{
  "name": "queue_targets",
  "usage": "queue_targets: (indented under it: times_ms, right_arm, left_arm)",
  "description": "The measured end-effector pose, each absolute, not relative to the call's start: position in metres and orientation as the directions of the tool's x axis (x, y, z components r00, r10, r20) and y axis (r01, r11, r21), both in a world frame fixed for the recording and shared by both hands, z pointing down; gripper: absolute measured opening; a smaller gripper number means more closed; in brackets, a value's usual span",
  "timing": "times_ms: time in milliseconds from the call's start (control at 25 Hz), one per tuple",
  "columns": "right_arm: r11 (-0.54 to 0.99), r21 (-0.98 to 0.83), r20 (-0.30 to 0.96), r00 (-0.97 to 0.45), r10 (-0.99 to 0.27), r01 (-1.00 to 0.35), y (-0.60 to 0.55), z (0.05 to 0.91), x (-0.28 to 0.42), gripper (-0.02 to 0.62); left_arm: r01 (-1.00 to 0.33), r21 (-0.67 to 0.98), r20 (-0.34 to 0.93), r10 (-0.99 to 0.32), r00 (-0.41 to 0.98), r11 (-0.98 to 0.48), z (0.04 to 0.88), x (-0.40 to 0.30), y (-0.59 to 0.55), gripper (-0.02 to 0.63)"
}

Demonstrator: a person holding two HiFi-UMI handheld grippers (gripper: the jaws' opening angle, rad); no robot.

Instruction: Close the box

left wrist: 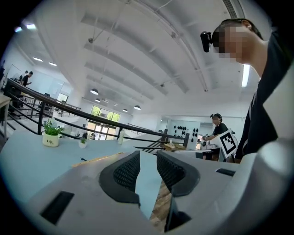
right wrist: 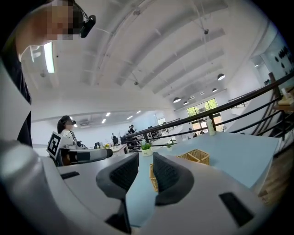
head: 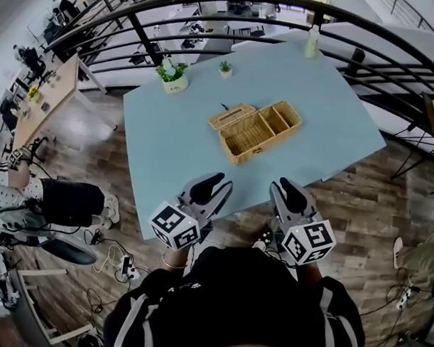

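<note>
A broad pale blue rectangular table (head: pixel 333 102) fills the middle of the head view. It stands on a brown wood-plank floor (head: pixel 386 203), with a curved black metal railing (head: pixel 144 38) behind it.

The rectangular woven wicker box (head: pixel 264 148) sits open near the table's centre, well apart from both grippers. In the head view its long axis runs diagonally from near-left to far-right. One large compartment is at the near-left end and two smaller ones are at the far-right end. Its flat wicker lid (head: pixel 232 116) is folded back on the far-left long side.

The left gripper (head: pixel 222 182) and right gripper (head: pixel 279 186) hover side by side at the table's near edge, both pointing toward the box. On each, the jaws stand a narrow gap apart with nothing between them.

At the far-left corner stands a green plant in a white pot (head: pixel 173 76), and just beyond it a smaller potted plant (head: pixel 225 67). A pale upright bottle (head: pixel 312 43) is at the far edge.
</note>
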State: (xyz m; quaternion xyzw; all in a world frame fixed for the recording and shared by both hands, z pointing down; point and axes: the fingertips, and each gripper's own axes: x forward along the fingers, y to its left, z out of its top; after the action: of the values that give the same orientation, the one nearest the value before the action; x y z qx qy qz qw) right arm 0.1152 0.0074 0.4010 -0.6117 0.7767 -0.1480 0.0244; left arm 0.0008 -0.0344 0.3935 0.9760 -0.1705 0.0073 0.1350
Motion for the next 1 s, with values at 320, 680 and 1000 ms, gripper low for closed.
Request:
queue_targets:
  times_ms: [320, 680, 1000]
  right_arm:
    - [0.253, -0.267, 0.152, -0.299, -0.942, -0.93, -0.006, 0.405, 0.153, 0.101]
    - [0.309, -0.27, 0.175, -0.363, -0.915, -0.912, -0.026, 0.412, 0.159, 0.101]
    - [0.342, -0.25, 0.203, -0.394, -0.896, -0.906, -0.064, 0.411, 0.149, 0.103]
  left_arm:
    - [-0.388, 0.277, 0.062, -0.387, 0.92, -0.879, 0.395, 0.036, -0.047, 0.095]
    - [-0.473, 0.31, 0.099, -0.467, 0.879, -0.824, 0.404, 0.027, -0.061, 0.095]
    - [-0.532, 0.346, 0.103, -0.533, 0.84, -0.773, 0.412, 0.004, -0.111, 0.095]
